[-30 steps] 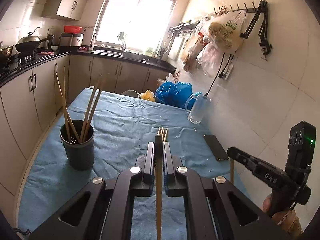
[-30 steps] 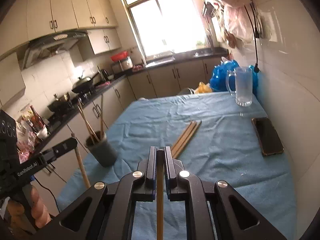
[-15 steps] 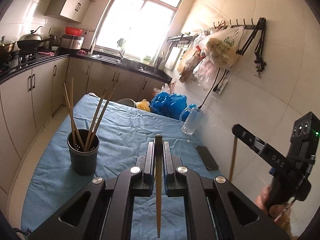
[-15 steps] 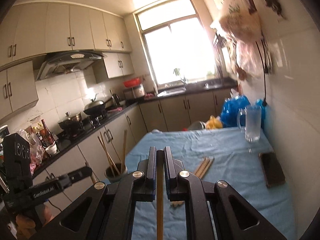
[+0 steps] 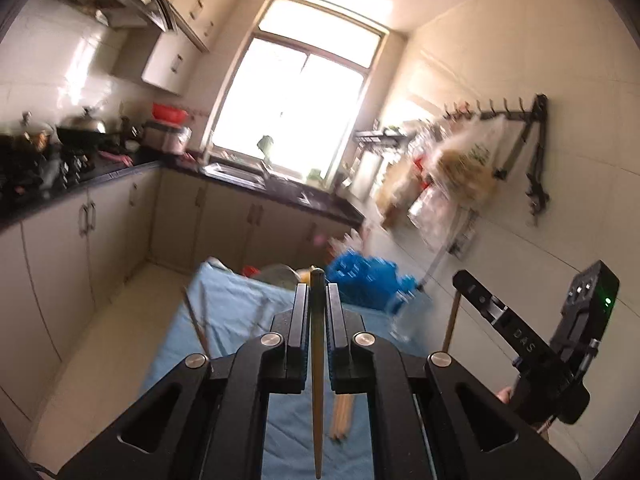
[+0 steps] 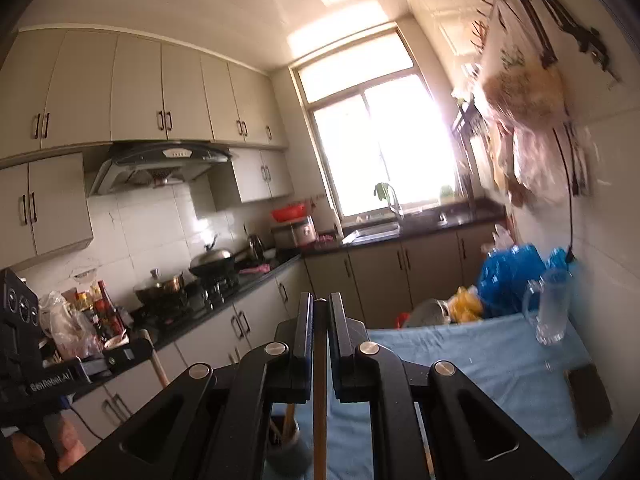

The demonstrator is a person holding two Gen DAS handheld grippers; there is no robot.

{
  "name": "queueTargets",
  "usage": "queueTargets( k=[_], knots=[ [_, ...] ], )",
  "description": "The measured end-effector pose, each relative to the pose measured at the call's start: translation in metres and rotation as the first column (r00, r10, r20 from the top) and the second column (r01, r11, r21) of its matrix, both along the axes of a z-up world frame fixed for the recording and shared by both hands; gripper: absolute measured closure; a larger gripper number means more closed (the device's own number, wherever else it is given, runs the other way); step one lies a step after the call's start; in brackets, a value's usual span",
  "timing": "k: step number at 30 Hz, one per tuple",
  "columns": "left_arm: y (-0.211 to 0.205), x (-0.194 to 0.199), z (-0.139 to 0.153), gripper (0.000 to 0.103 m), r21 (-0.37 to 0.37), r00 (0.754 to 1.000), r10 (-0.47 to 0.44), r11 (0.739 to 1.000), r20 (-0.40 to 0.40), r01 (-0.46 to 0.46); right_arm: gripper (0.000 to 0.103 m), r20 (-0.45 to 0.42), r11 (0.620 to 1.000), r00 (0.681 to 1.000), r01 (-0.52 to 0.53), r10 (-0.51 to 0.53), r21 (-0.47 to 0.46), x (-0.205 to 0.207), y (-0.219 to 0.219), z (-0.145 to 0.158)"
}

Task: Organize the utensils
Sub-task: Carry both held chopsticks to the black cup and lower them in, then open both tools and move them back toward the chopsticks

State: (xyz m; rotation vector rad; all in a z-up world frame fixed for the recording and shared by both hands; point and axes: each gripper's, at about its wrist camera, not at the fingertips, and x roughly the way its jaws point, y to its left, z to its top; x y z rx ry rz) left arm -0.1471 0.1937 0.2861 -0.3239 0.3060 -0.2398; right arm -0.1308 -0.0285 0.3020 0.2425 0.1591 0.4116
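- The left gripper (image 5: 318, 300) is clamped on a wooden chopstick (image 5: 317, 368), which runs straight back between its two black jaws toward the camera
- Below and ahead of that gripper lies the table under a blue cloth (image 5: 240, 308); a loose bundle of chopsticks (image 5: 343, 420) rests on the cloth just under its right jaw
- To the lower left of the left gripper, thin sticks (image 5: 197, 322) rise at a slant; what they stand in is hidden behind the gripper body
- The right gripper (image 6: 319, 312) is closed on its own chopstick (image 6: 319, 392), gripped the same way along the fingers
- Beneath the right gripper's left side, the dark holder cup (image 6: 290, 458) shows partly, with a stick standing in it
- To the right of the right gripper, on the cloth, stand a clear glass mug (image 6: 554, 306) and, nearer the camera, a dark phone (image 6: 590, 400) lying flat
- Blue plastic bags (image 6: 508, 276) sit at the far end of the table, beyond the mug
- Both views are blurred toward the right wall
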Motion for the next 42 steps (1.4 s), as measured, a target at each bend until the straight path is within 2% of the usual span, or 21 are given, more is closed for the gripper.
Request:
queueTargets(
  k=[7,16,20,30,39,41,42],
  knots=[
    [0.031,0.043,0.008,0.096,0.018,0.996,0.083,0.996,0.006,-0.084,0.095,0.034,0.998,0.998,-0.047,0.046,0.037,0.047,0.047,0.007],
    [0.060,0.097,-0.004,0.096,0.024,0.991,0.132,0.991,-0.024,-0.131,0.095,0.024,0.990,0.995,-0.098,0.096,0.100,0.116,0.099,-0.010],
    [0.062,0.119,-0.024,0.096,0.032,0.988,0.140,0.990,-0.066,-0.138,0.095,0.051,0.997,0.997,-0.054,0.051,0.061,0.132,0.118,-0.023],
    [0.056,0.136,-0.066,0.096,0.055,0.979,0.137,0.990,-0.151,-0.130,0.095,0.000,0.999,1.000,-0.029,0.029,-0.040,0.144,0.138,-0.068],
    [0.053,0.133,-0.076,0.096,0.063,0.969,0.157,0.987,-0.191,-0.148,0.094,-0.048,0.995,0.999,-0.026,0.021,-0.097,0.140,0.138,-0.091],
    [0.053,0.129,-0.075,0.095,0.063,0.966,0.167,0.986,-0.198,-0.157,0.086,-0.062,0.995,0.998,-0.029,0.023,-0.096,0.139,0.135,-0.092],
    [0.052,0.128,-0.074,0.095,0.062,0.966,0.167,0.986,-0.199,-0.158,0.071,-0.071,0.995,0.997,-0.031,0.025,-0.090,0.138,0.132,-0.092]
  ],
)
